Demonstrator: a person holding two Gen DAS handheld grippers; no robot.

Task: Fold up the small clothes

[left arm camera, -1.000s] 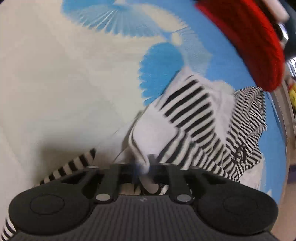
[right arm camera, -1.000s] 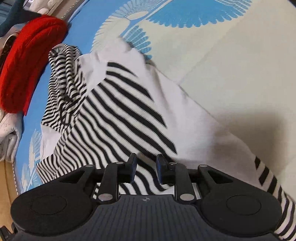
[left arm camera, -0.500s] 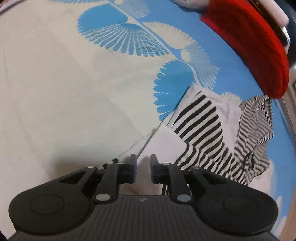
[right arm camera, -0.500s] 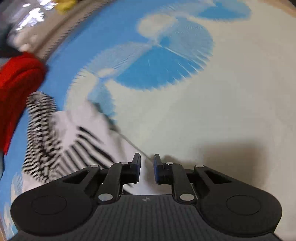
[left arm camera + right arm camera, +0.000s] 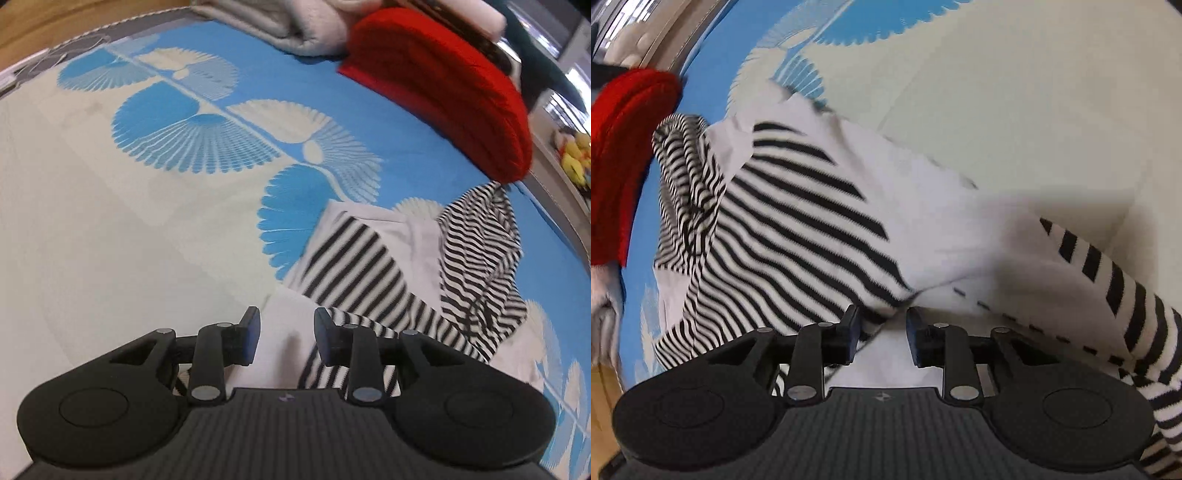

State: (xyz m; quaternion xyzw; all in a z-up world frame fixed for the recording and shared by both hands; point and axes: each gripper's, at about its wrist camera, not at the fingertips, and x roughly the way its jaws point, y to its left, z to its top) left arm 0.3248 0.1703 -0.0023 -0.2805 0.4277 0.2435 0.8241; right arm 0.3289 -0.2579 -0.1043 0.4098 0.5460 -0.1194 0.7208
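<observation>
No readable writing or labels anywhere; the striped garment (image 5: pixel 354 258) – black/white w/ plain white panels – lies rumpled on the blue-and-cream patterned bedspread (image 5: pixel 147 221), near a red knit item (image 5: pixel 443 85) at the far edge w/ grey folded fabric (image 5: pixel 295 26) beside it. Left gripper (image 5: pixel 284 334) hangs over the garment's near white part, jaws apart, nothing between them; right gripper (image 5: pixel 881 332) likewise spread – cloth bunched just ahead of its tips, not pinched.

- Home bedroom, I'm working over a bed sheet (image 5: pixel 184 206), blue with fan print
- Folded red knit (image 5: pixel 454 85), grey blanket (image 5: pixel 295 29) piled at edge
- Plush toys (image 5: pixel 572 155) on the side
</observation>
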